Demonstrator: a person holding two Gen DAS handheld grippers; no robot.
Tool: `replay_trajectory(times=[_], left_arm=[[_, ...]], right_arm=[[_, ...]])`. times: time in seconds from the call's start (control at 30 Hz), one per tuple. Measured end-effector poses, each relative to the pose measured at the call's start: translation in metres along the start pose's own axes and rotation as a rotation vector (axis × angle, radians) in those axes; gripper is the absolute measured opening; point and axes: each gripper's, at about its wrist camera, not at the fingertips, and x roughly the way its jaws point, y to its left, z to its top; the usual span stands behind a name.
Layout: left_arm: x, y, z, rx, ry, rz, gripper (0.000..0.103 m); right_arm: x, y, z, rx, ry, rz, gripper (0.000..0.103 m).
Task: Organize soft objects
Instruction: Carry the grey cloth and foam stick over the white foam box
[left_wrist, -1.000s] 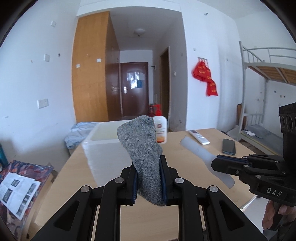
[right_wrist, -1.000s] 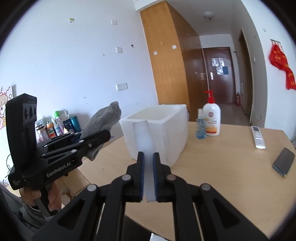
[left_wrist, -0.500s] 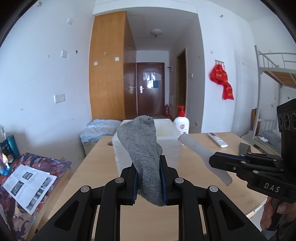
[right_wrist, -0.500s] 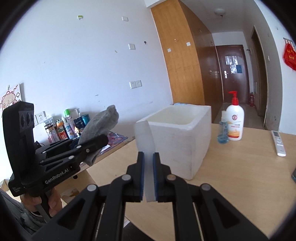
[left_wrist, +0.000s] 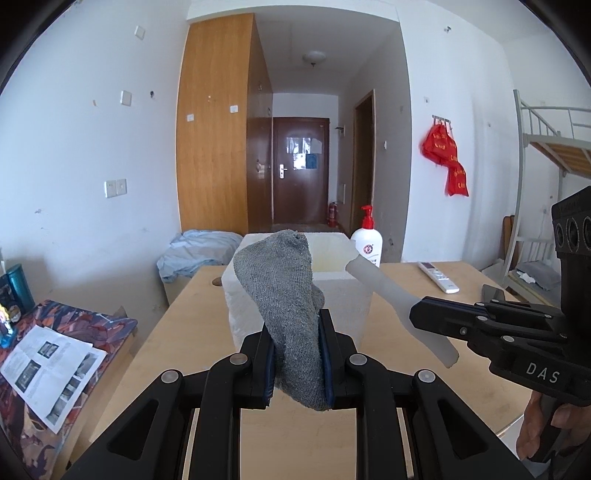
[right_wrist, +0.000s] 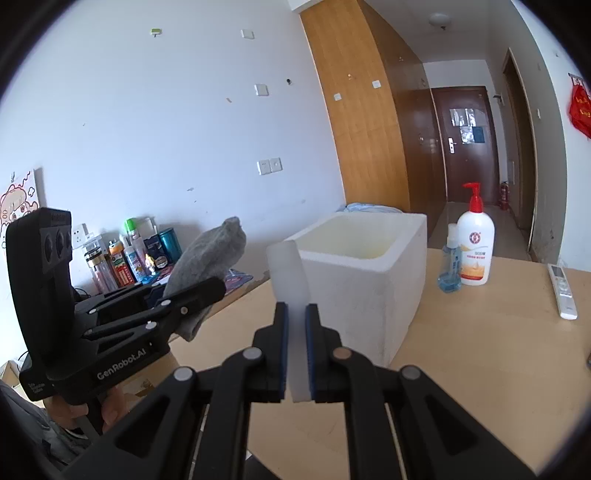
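My left gripper (left_wrist: 296, 325) is shut on a grey sock (left_wrist: 284, 284), which stands up between the fingers; the sock also shows in the right wrist view (right_wrist: 210, 258). My right gripper (right_wrist: 295, 314) is shut on a translucent white soft strip (right_wrist: 290, 273), seen from the left wrist view (left_wrist: 391, 295) sticking out toward the left. A white foam box (left_wrist: 343, 295), open on top, stands on the wooden table (left_wrist: 388, 435) just beyond both grippers; it also shows in the right wrist view (right_wrist: 373, 280). Both grippers are held above the table's near side.
A white lotion pump bottle (right_wrist: 474, 254) and a small blue spray bottle (right_wrist: 450, 269) stand right of the box. A remote (right_wrist: 562, 291) and a phone (left_wrist: 493, 293) lie further right. A side shelf with bottles (right_wrist: 140, 254) is left; papers (left_wrist: 48, 365) lie on a low surface.
Both grippers have shifted leftward and drawn nearer the foam box, which now sits centred ahead. Both still hold their objects.
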Motion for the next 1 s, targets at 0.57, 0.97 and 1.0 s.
replay_trajectory(times=[0.57,0.97,1.0], left_arm=[[0.032,0.003,0.023,-0.008,0.01,-0.015,0.021],[0.059,0.009,0.047,-0.012,0.007,-0.021,0.021],[0.062,0.01,0.049,-0.012,0.008,-0.022,0.021]], right_arm=[[0.011,-0.017,0.028,0.006,-0.001,-0.022,0.011],[0.031,-0.035,0.052,0.012,0.013,-0.04,0.011],[0.033,-0.036,0.054,0.013,0.013,-0.041,0.011]])
